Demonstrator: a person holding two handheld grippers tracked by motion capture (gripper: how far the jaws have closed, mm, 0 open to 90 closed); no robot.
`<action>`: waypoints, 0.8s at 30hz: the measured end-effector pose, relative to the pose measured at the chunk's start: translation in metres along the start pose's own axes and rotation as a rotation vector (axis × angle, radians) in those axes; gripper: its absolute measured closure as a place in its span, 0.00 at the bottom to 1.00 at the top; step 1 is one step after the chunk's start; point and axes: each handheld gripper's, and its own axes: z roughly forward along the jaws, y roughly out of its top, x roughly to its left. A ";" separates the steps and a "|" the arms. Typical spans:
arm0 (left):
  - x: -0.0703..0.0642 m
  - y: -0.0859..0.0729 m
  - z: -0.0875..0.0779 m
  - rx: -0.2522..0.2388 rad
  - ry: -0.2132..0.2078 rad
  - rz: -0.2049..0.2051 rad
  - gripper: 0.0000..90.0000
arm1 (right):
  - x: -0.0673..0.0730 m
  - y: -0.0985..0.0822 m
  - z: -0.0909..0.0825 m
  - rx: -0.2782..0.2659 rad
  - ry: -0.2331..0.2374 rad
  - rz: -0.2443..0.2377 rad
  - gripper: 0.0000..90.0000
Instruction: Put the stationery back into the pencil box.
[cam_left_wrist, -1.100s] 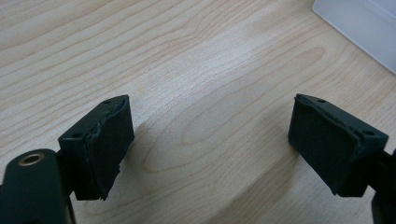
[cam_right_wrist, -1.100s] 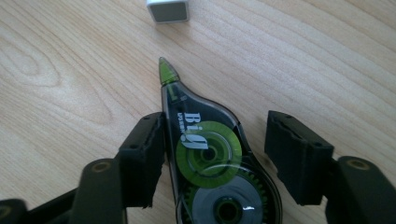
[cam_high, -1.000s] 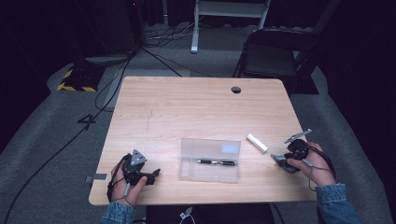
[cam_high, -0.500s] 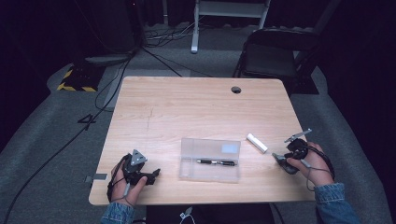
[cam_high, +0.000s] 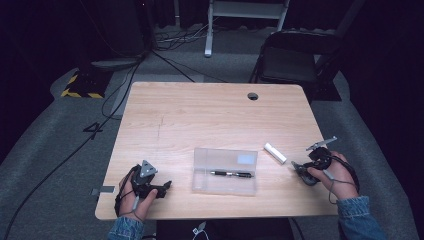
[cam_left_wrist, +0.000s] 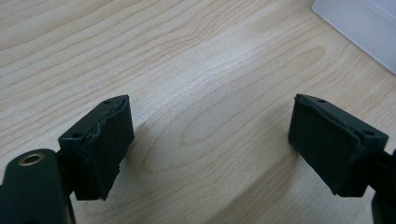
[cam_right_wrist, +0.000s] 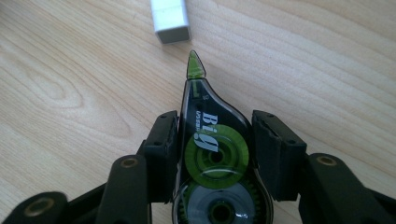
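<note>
My right gripper (cam_right_wrist: 215, 135) is shut on a black correction-tape dispenser (cam_right_wrist: 212, 154) with a green wheel; its green tip points at a small white block (cam_right_wrist: 170, 18) just ahead on the wood. From above, that gripper (cam_high: 299, 170) rests at the table's right front, with the white block (cam_high: 275, 152) to its left. A clear plastic case (cam_high: 200, 170) lies at the front middle with a black pen (cam_high: 231, 174) inside. My left gripper (cam_high: 167, 186) sits at the front left, open, with bare wood between its pads (cam_left_wrist: 109, 144). A corner of the case (cam_left_wrist: 359, 28) lies beyond it.
The wooden table (cam_high: 210, 115) has a round cable hole (cam_high: 253, 96) near its far edge. A black chair (cam_high: 290, 60) stands behind the table at the right. Cables run over the grey floor at the left, near a yellow-and-black striped base (cam_high: 80, 87).
</note>
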 end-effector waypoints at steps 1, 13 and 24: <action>0.000 0.000 0.000 0.000 0.000 0.000 0.16 | 0.000 0.000 0.000 0.000 0.000 0.000 0.59; 0.000 0.000 0.000 0.001 0.002 0.005 0.16 | 0.020 0.012 -0.023 -0.099 -0.011 -0.038 0.59; 0.000 0.000 0.000 0.001 0.003 0.006 0.16 | 0.034 0.019 -0.041 -0.209 -0.009 -0.055 0.59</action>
